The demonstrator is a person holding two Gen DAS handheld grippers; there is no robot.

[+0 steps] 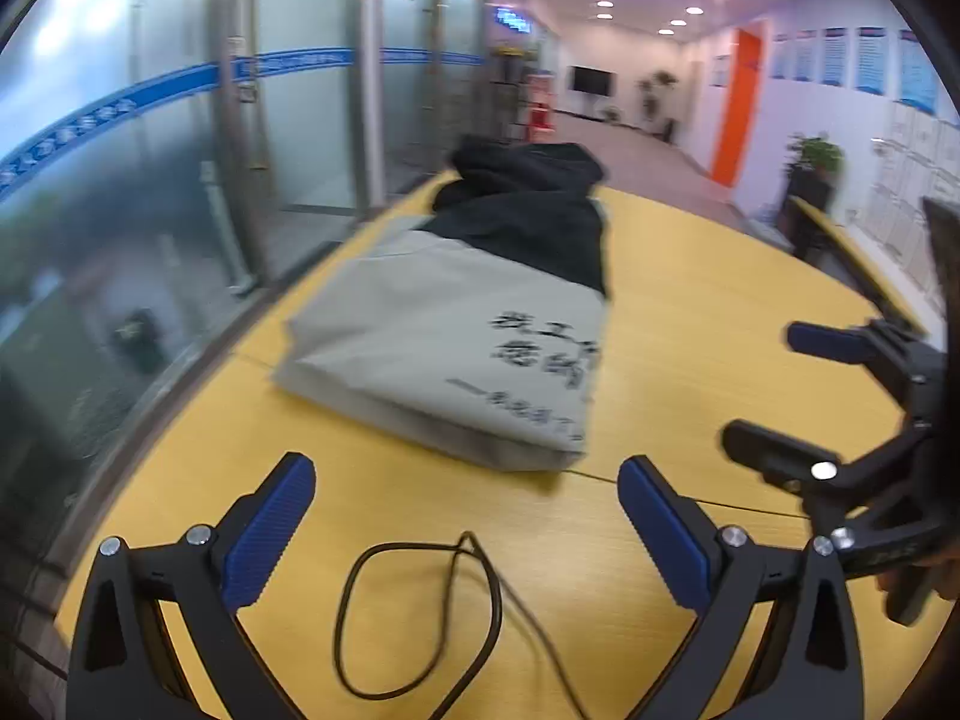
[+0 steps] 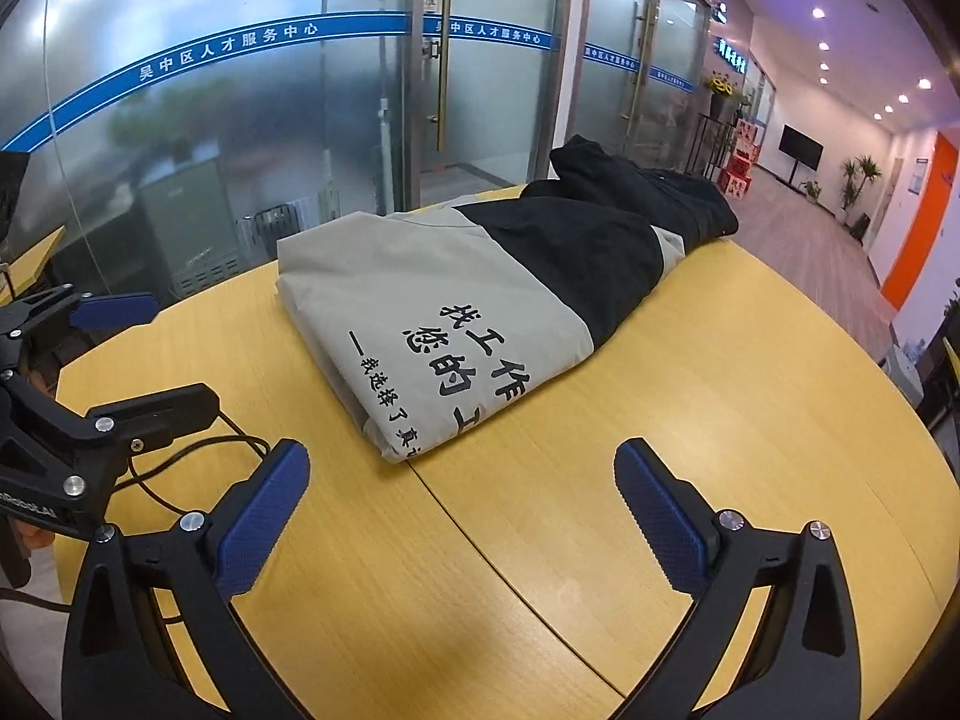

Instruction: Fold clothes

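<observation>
Yellow table point(image 2: 690, 420), glass-walled corridor behind. Right gripper point(image 2: 462, 516) and left gripper point(image 1: 468, 528) both spread wide, empty. Folded grey-black jacket point(image 2: 480, 300) lies ahead: soft, light, likely slippery; pinch near hem corner

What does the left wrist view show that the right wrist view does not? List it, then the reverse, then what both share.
Only the left wrist view shows the full loop of the black cable on the table. Only the right wrist view shows the garment's printed characters sharply. Both show the folded grey and black garment lying on the yellow table, with the left gripper and right gripper open and empty.
</observation>
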